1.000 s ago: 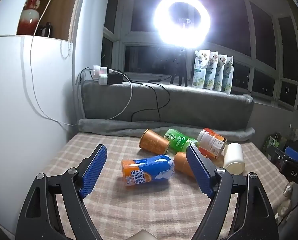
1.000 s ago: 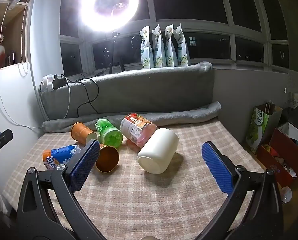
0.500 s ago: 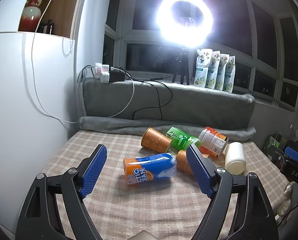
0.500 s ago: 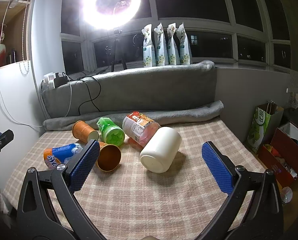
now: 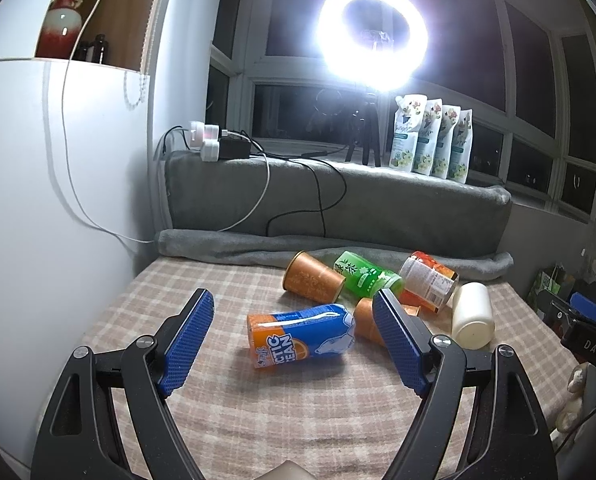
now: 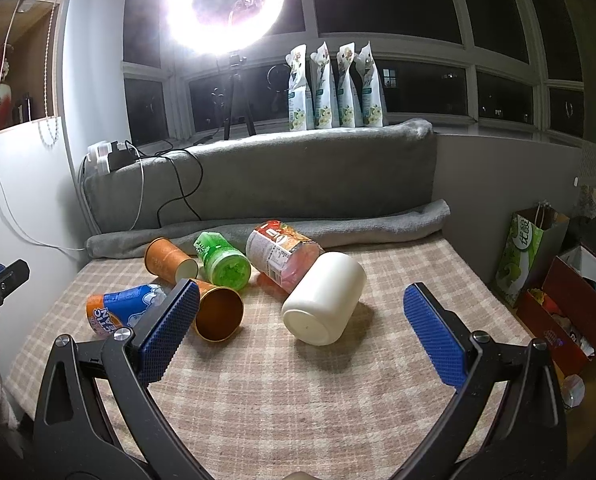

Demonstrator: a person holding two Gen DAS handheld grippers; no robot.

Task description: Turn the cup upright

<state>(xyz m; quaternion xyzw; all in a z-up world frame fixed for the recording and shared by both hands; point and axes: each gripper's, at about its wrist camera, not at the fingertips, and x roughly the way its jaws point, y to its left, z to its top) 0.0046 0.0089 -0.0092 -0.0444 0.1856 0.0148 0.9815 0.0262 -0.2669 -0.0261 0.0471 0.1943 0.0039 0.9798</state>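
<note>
Several containers lie on their sides on the checked cloth. A white cup (image 6: 324,297) lies with its base toward the right wrist camera; it also shows in the left wrist view (image 5: 472,315). An orange paper cup (image 6: 218,312) lies with its mouth facing me, partly behind my right gripper's left finger (image 6: 169,330). A second orange cup (image 5: 313,279) lies farther back. A blue and orange can (image 5: 301,334) lies between the fingers of my left gripper (image 5: 294,344). My left gripper is open and empty. My right gripper (image 6: 302,332) is open and empty, just short of the white cup.
A green bottle (image 6: 222,266) and a red-labelled jar (image 6: 282,254) lie in the pile. A grey cushion (image 6: 282,184) with a rolled blanket backs the surface. A white wall (image 5: 38,200) is at left. Bags and boxes (image 6: 570,292) stand on the floor at right.
Both grippers have edged slightly forward and up, so the objects sit a little differently in view. Nothing on the cloth has moved and both grippers stay open.
</note>
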